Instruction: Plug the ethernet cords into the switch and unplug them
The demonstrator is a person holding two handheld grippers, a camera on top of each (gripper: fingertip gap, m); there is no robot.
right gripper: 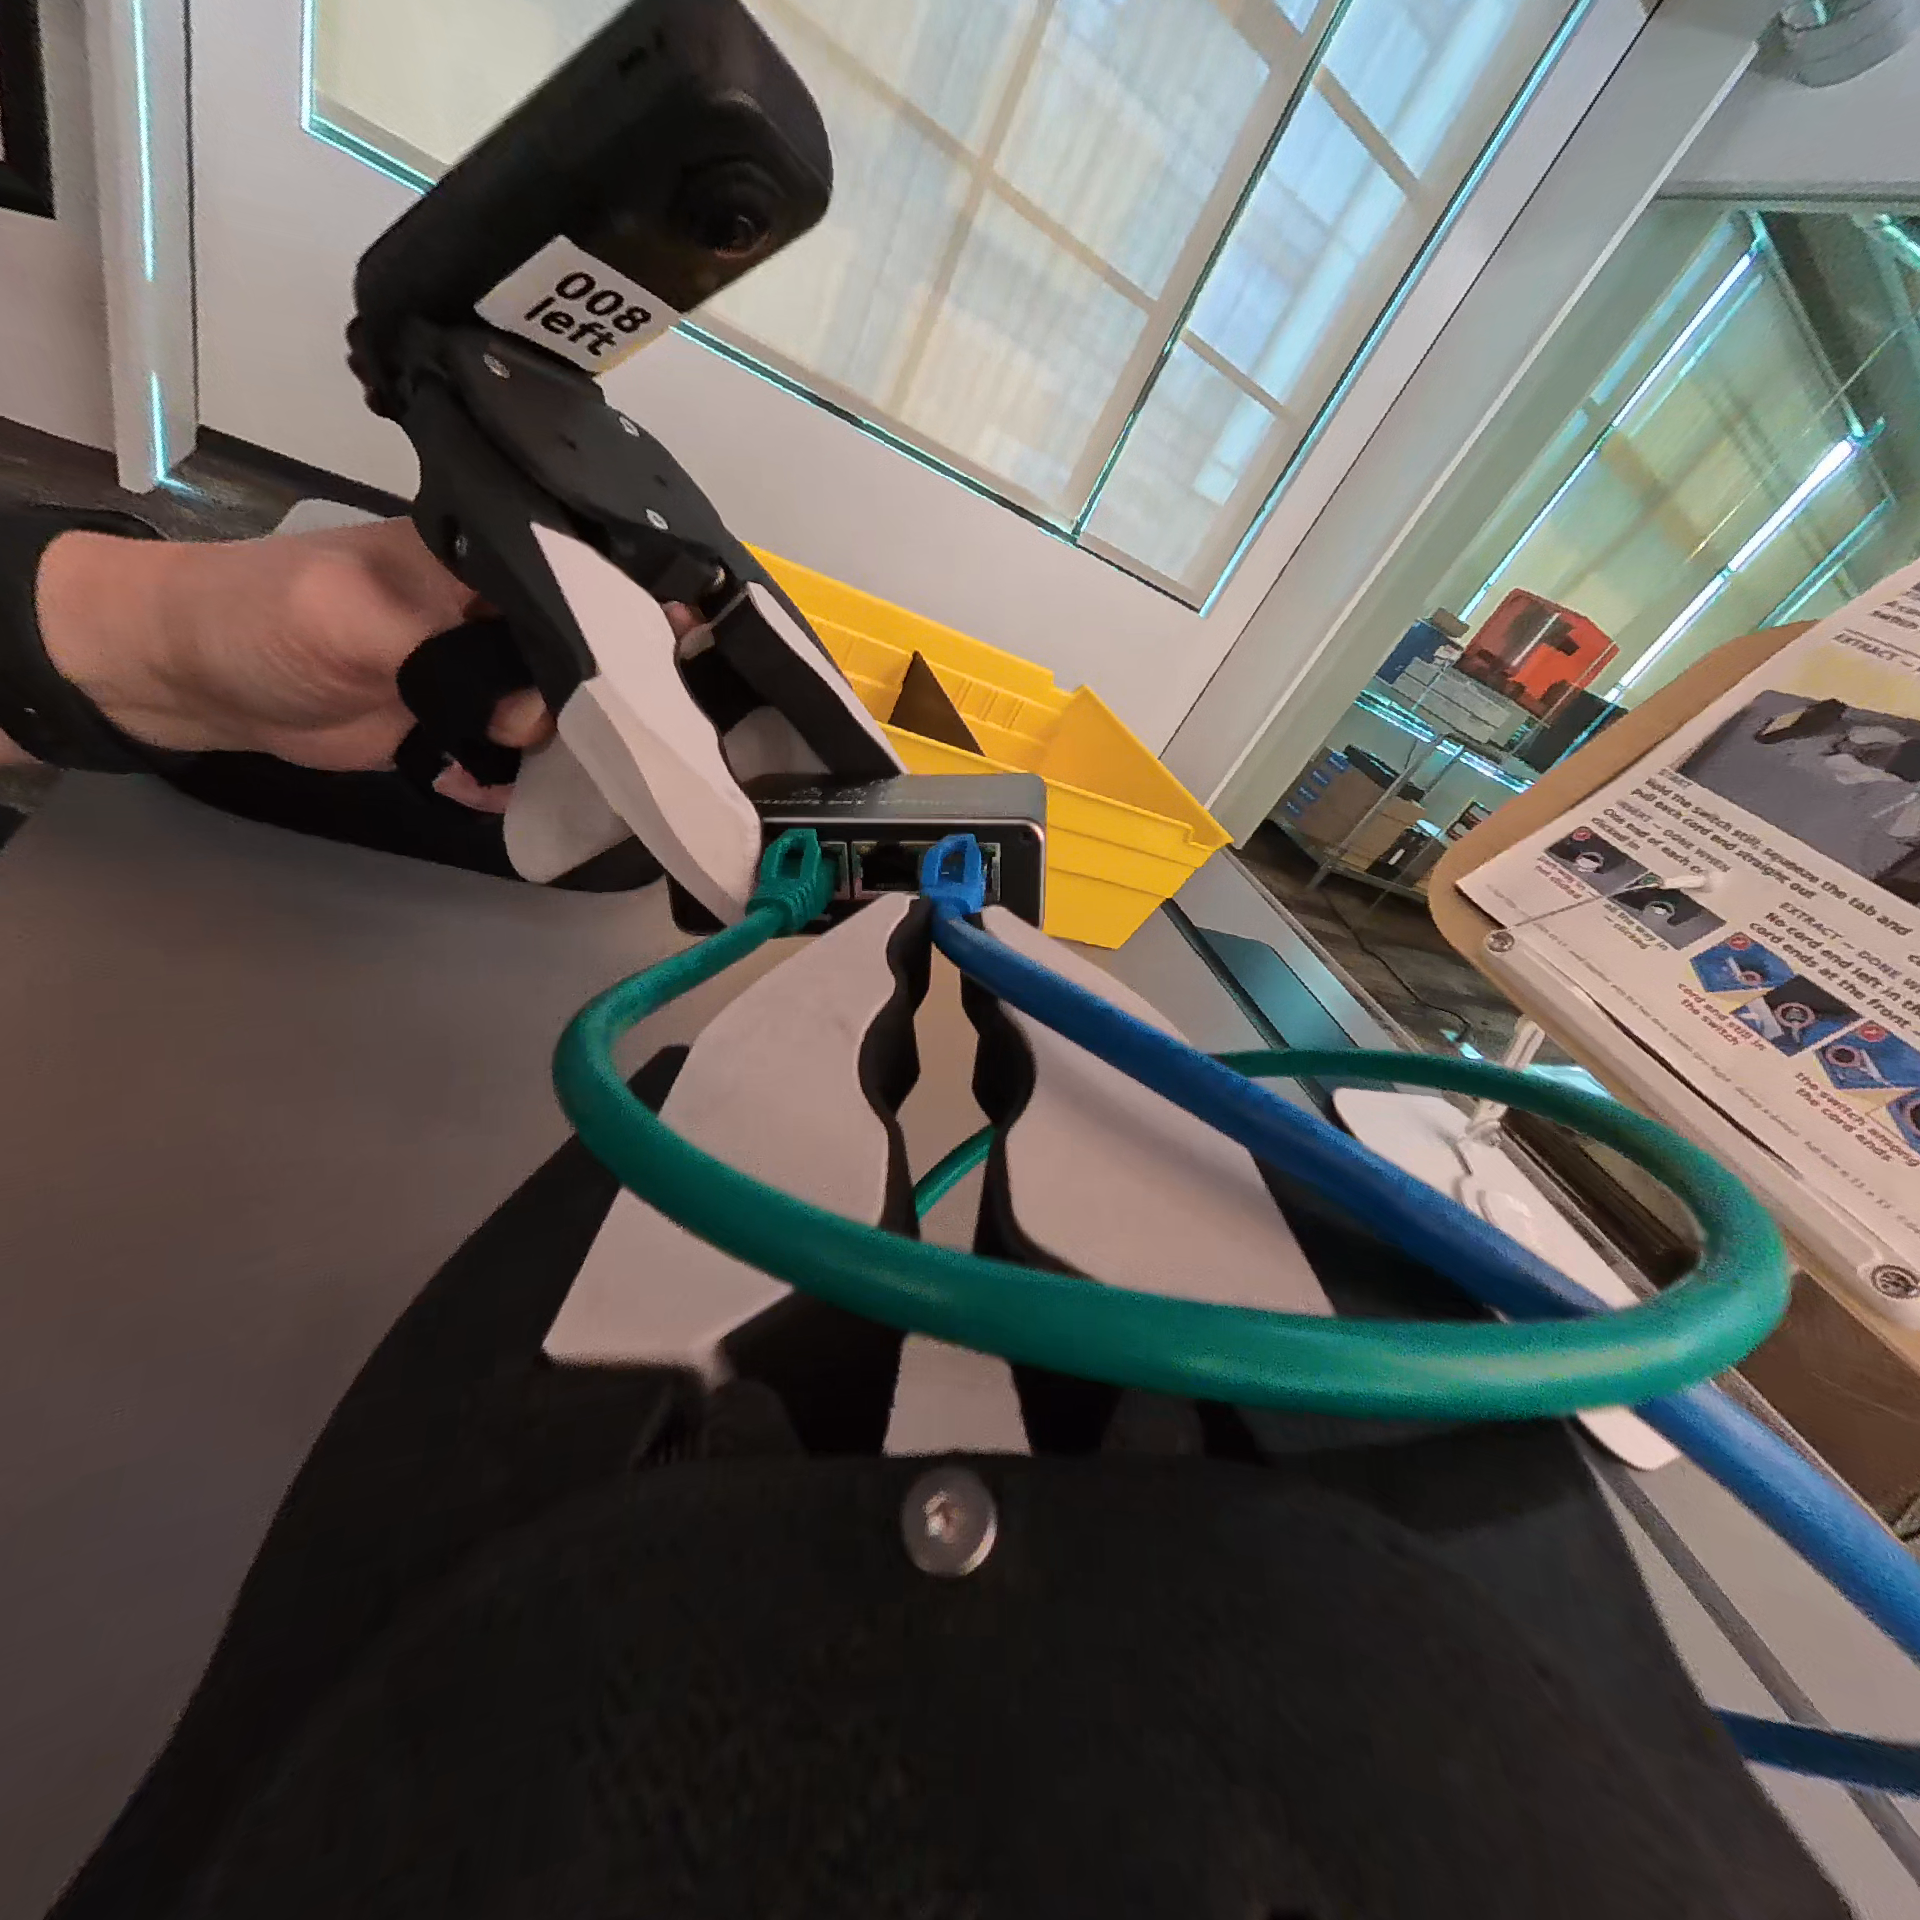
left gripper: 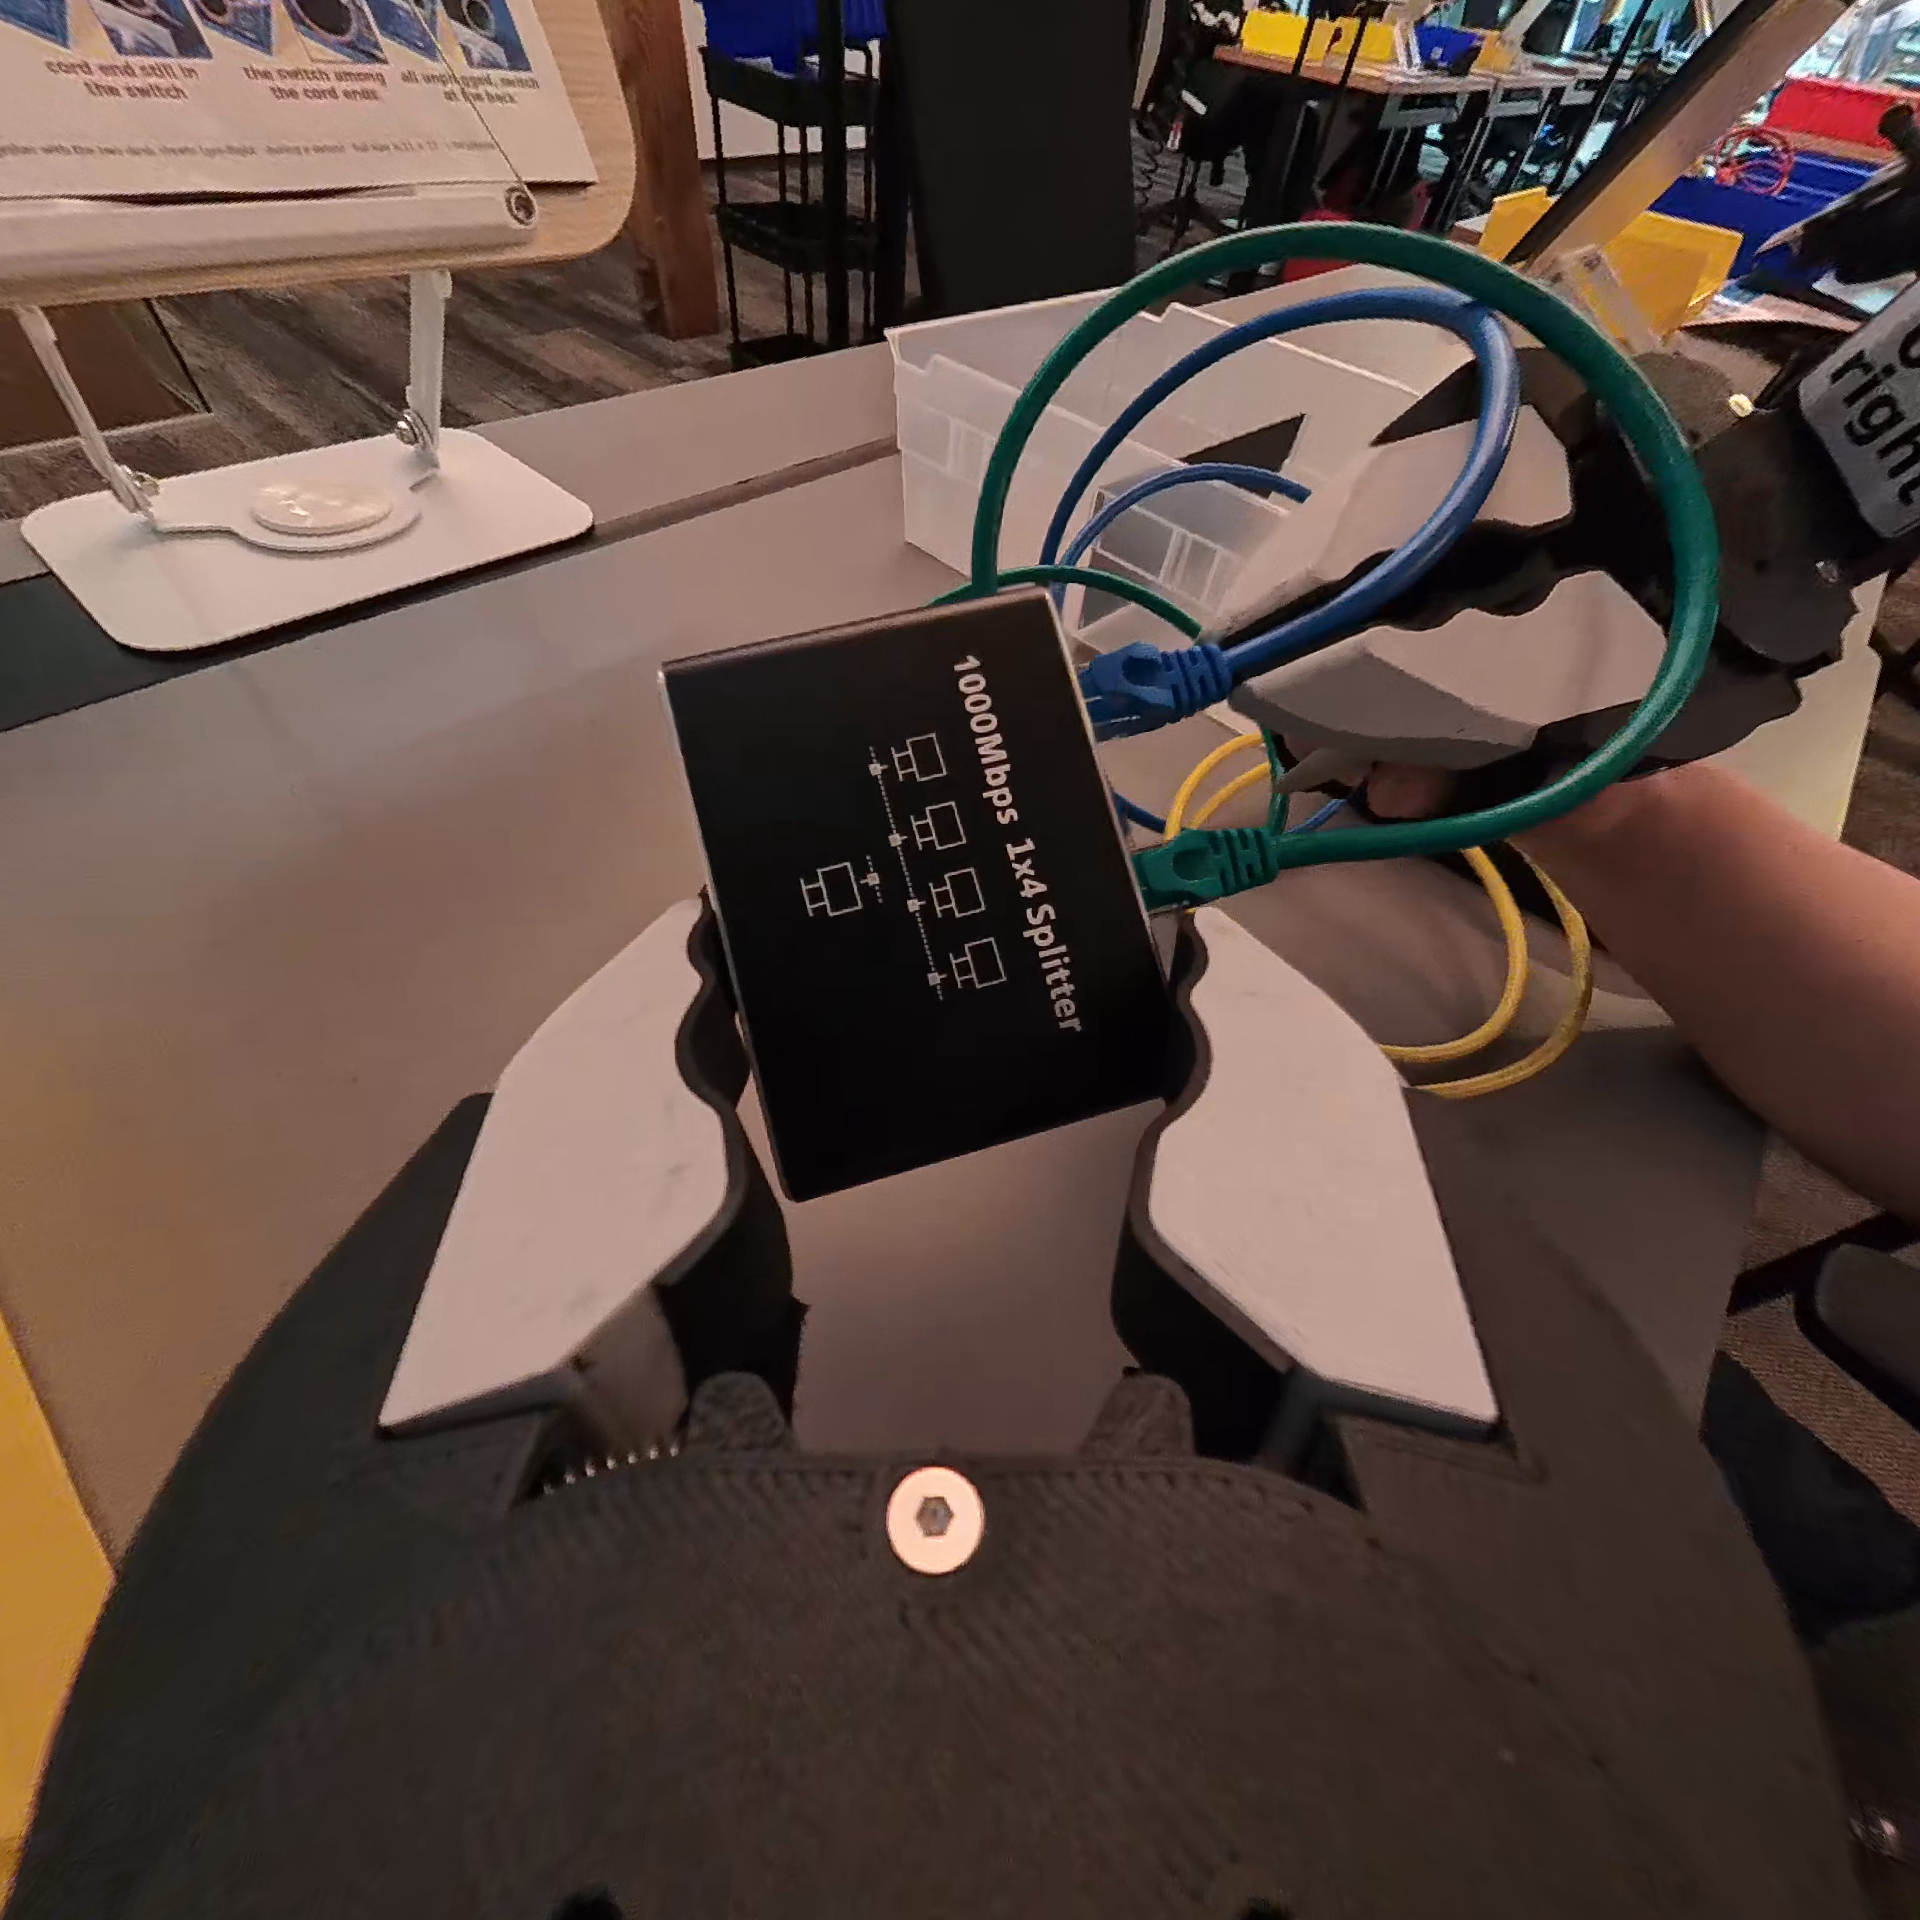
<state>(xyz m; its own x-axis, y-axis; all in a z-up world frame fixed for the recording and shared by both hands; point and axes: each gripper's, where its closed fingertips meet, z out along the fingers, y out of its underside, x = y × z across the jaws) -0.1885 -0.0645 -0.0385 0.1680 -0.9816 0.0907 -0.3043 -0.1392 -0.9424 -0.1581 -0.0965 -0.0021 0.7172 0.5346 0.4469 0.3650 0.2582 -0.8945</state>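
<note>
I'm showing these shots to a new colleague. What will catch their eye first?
Probably the black switch, clamped between the left gripper fingers above the grey table. Next come the green cord and blue cord, both plugged into its port side and looping in bright arcs. The right gripper sits almost shut just below the blue plug, with the cable beside its fingers.

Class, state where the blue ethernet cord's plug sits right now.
In the right wrist view the blue ethernet cord's plug sits in the black switch, right of the green cord's plug, an empty port between.
</note>
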